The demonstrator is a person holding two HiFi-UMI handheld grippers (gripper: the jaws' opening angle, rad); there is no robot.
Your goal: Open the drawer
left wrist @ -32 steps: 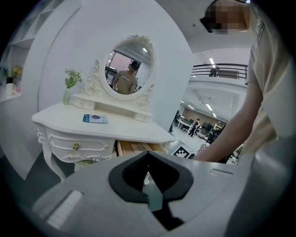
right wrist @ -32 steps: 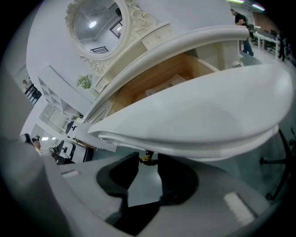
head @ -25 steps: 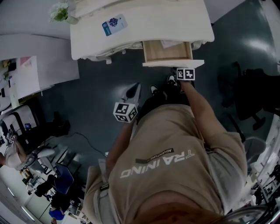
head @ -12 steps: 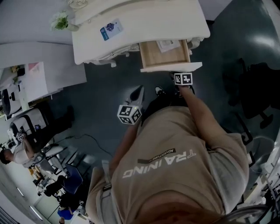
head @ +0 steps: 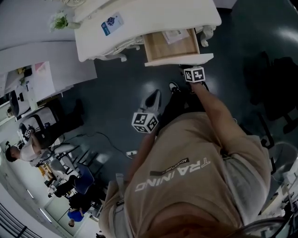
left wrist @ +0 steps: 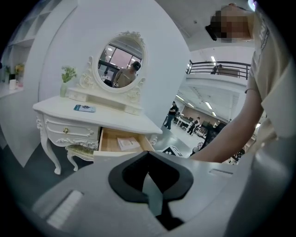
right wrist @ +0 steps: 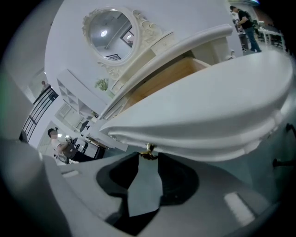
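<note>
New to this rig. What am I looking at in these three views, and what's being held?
No robot: a person holds a two-jaw gripper in each hand. The head view is from a camera on the person's head, looking steeply down at their shirt, the dark floor and a white dressing table. The other two views are from cameras riding on the grippers, looking along the jaws. The marker cubes are parts of the grippers. On the tabletop are a blue card and a small plant, with an oval mirror at the back. The drawer stands open with a paper inside. The right gripper is shut on the drawer's gold knob. The left gripper is shut and empty, away from the table.
</note>
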